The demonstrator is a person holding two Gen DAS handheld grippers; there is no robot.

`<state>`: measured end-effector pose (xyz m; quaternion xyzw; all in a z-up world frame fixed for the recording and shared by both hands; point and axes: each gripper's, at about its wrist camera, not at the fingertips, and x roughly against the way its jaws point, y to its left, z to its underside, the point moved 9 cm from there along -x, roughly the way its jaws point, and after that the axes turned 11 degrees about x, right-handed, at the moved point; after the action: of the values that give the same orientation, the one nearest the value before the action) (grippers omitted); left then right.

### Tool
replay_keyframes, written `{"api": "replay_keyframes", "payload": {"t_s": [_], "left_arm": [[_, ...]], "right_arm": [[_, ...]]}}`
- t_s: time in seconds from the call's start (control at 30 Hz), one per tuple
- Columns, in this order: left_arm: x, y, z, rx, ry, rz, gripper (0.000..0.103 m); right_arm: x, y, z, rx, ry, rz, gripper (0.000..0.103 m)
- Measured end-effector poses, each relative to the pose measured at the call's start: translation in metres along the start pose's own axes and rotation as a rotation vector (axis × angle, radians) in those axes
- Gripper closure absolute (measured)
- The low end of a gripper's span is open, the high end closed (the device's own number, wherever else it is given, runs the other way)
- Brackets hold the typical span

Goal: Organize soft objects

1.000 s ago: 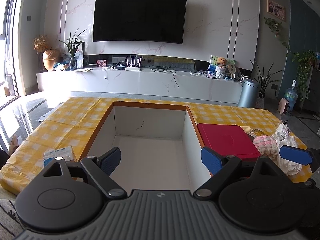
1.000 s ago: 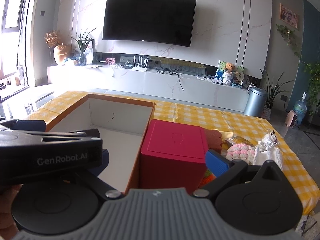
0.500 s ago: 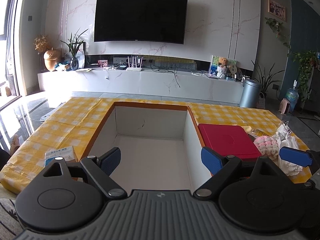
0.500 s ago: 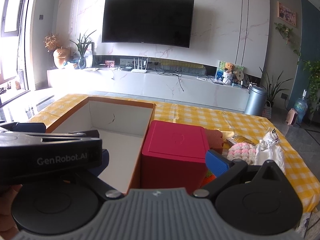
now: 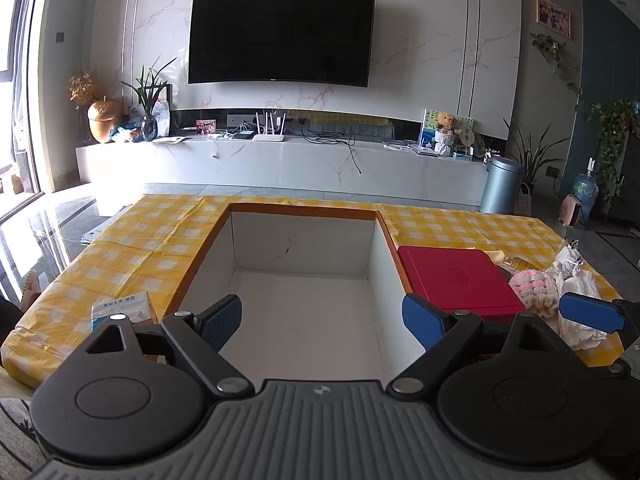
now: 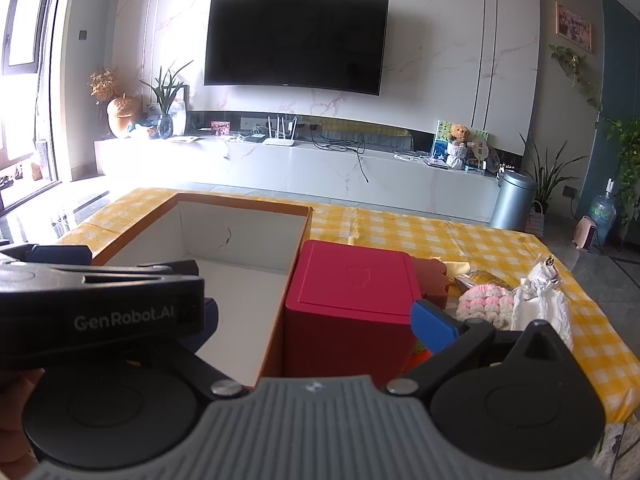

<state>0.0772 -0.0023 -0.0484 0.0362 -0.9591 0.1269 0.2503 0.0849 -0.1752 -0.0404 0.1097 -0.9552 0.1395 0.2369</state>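
A large open box with white walls and an orange rim sits in the yellow checked table. My left gripper hovers open above its near end, holding nothing. To the right of a red box lie a pink knitted piece and crumpled white cloth. My right gripper is open and empty in front of the red box, with the pink knit and white cloth just right of it. The left gripper's body hides the right gripper's left finger.
A small blue and white packet lies on the table left of the box. A brown block and a wrapper sit behind the red box. Beyond the table are a TV wall, a low cabinet and a grey bin.
Both views have shifted only slightly. The grippers stay open and nothing on the table has moved.
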Motion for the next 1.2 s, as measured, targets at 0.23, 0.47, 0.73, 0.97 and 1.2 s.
{"api": "replay_keyframes", "payload": {"t_s": [0.23, 0.47, 0.73, 0.97, 1.2], "left_arm": [[-0.001, 0.001, 0.000, 0.000, -0.001, 0.004, 0.000], [-0.001, 0.001, 0.001, -0.008, 0.000, -0.005, 0.000], [-0.001, 0.000, 0.001, -0.015, -0.002, -0.013, 0.000], [0.002, -0.012, 0.000, -0.045, 0.022, 0.005, 0.000], [0.000, -0.026, -0.004, -0.044, 0.067, 0.045, 0.000]], "right_arm": [[0.000, -0.001, 0.001, -0.003, 0.001, -0.002, 0.002], [-0.001, 0.000, 0.002, -0.003, 0.004, -0.009, 0.002], [-0.001, -0.001, 0.002, 0.005, 0.003, -0.008, 0.002], [0.005, -0.007, 0.004, 0.003, 0.003, -0.004, 0.002], [0.009, -0.056, 0.019, 0.071, 0.075, 0.085, 0.002]]}}
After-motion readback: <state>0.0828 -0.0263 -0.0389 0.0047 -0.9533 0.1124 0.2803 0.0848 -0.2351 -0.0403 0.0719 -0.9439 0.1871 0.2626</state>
